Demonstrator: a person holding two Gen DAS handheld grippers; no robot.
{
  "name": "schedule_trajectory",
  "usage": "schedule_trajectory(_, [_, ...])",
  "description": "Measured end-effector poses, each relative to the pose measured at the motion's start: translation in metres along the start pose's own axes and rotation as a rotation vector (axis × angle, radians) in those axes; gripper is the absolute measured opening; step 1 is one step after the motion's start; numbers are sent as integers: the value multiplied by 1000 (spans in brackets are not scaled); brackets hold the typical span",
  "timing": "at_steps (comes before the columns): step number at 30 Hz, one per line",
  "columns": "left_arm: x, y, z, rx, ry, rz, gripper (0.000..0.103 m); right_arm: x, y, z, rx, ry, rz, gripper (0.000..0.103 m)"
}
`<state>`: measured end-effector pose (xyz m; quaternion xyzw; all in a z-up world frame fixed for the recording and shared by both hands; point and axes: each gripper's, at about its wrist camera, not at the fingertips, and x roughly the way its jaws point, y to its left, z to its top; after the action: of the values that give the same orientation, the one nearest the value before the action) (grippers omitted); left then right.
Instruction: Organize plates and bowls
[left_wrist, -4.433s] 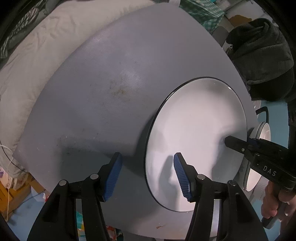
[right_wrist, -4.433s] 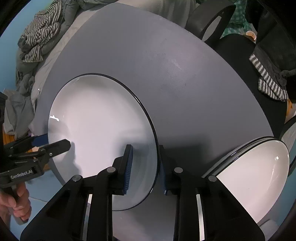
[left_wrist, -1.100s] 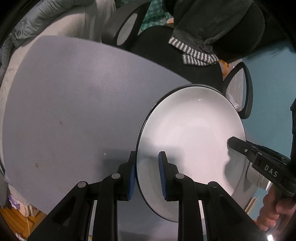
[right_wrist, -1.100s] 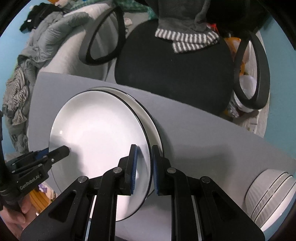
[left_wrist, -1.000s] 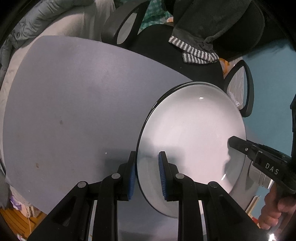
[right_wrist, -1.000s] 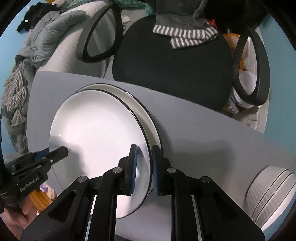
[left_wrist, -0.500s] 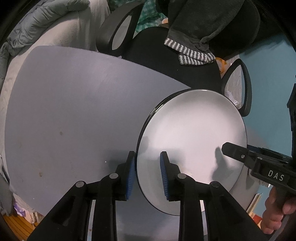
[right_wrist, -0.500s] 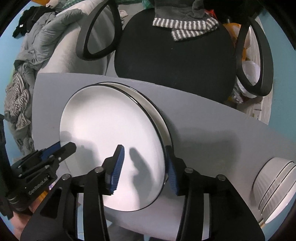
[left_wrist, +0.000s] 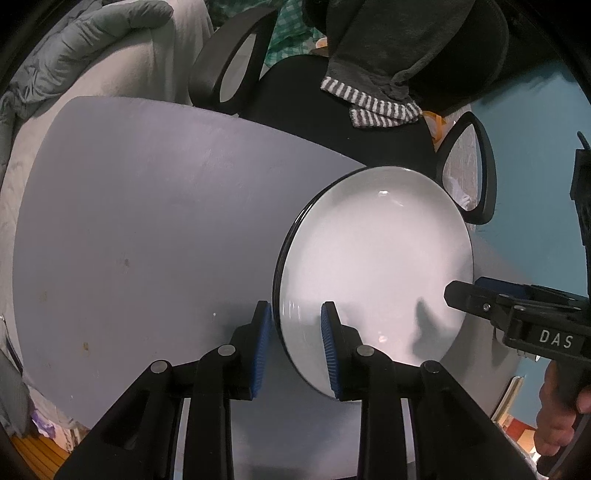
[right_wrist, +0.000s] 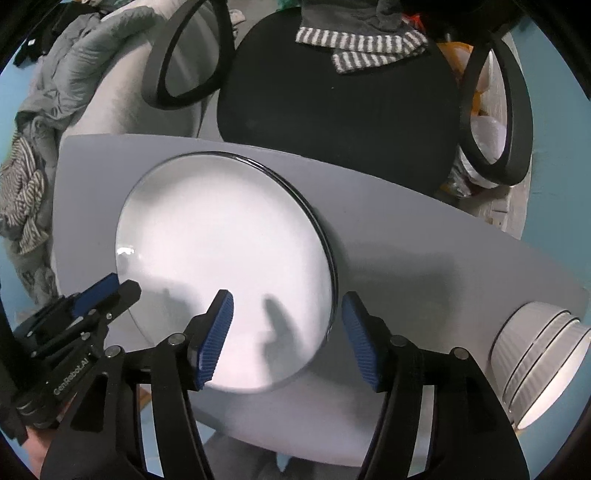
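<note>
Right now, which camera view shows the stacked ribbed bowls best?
The right wrist view: the stacked white ribbed bowls lie on their side at the gray table's right end, beside the plate stack. The left wrist view does not show them; the right gripper stands there.

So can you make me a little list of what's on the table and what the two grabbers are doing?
table: grey
plates: white, dark rim, stacked flat
bowls: white ribbed stack, at the table's right edge
left hand-held gripper: straddles the plates' rim, slightly open, not clamping
right hand-held gripper: wide open over the rim
behind table: black chair, striped cloth
</note>
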<state>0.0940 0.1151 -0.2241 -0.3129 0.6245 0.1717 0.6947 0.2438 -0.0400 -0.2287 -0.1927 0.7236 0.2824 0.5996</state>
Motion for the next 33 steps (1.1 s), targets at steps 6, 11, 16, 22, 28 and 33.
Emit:
schedule_trajectory(6, [-10,-2,-7,8,-20,2,28,-9,4,-9,-12,-22,-11,62])
schedule_trajectory(11, [-27,-14,-19,62,-62,30,42,-22,11,-23,-56,-61,-47,63])
schedule_trajectory(16, [-44,-30,-34,114,-77,33,52,-38,12,-41,-100,-104,-76,67])
schedule_trajectory(22, [-58,-57,-53,185,-85,26,60,-56,-3,-65,-98,-145,-75,69])
schedule_trajectory(28, [-66,-88,-65,250,-67,10,65,-78,-31,-90,-53,-192,-67,69])
schedule_trajectory(33, [-68,-118,-72,307,-54,-5,65,-97,-64,-111,6,-229,-70,69])
